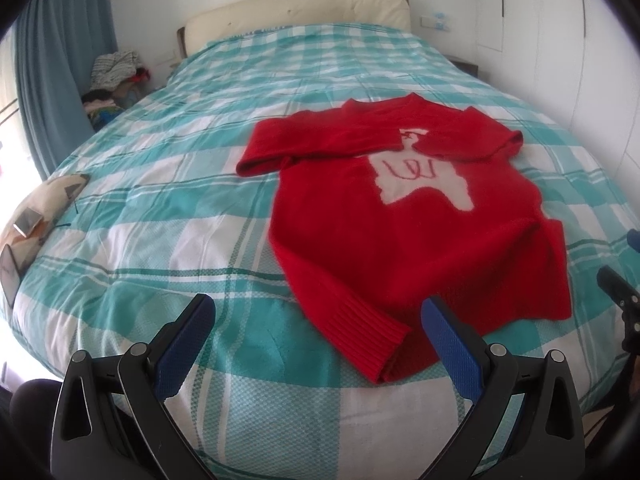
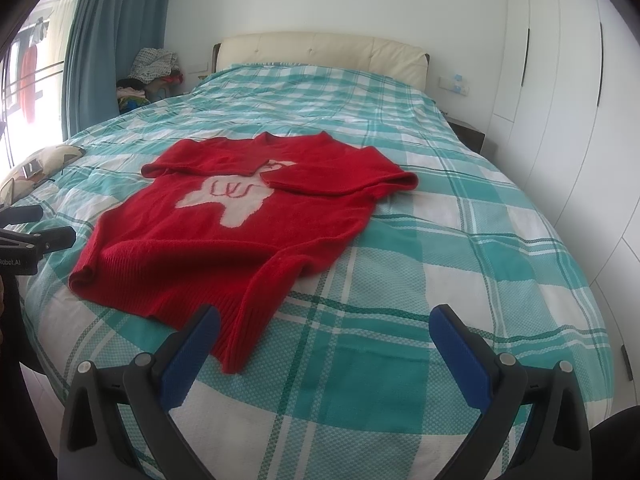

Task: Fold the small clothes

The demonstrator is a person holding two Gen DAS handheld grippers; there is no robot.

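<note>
A small red knit sweater (image 1: 400, 216) with a white animal motif lies face up on the bed, both sleeves folded across its chest. Its ribbed hem points toward me, and one hem corner reaches between the fingers of my left gripper (image 1: 320, 312), which is open and hovers just above the bedspread. In the right wrist view the same sweater (image 2: 224, 240) lies left of centre. My right gripper (image 2: 326, 322) is open too, its left finger (image 2: 192, 356) just over the nearest hem corner, with nothing held.
A teal and white checked bedspread (image 1: 160, 208) covers the bed, with a cream headboard (image 2: 320, 52) at the far end. A patterned pillow (image 1: 44, 208) lies at the left edge. A pile of clothes (image 2: 152, 68) sits beside the blue curtain (image 2: 108, 32). White wardrobe doors (image 2: 560, 80) stand on the right.
</note>
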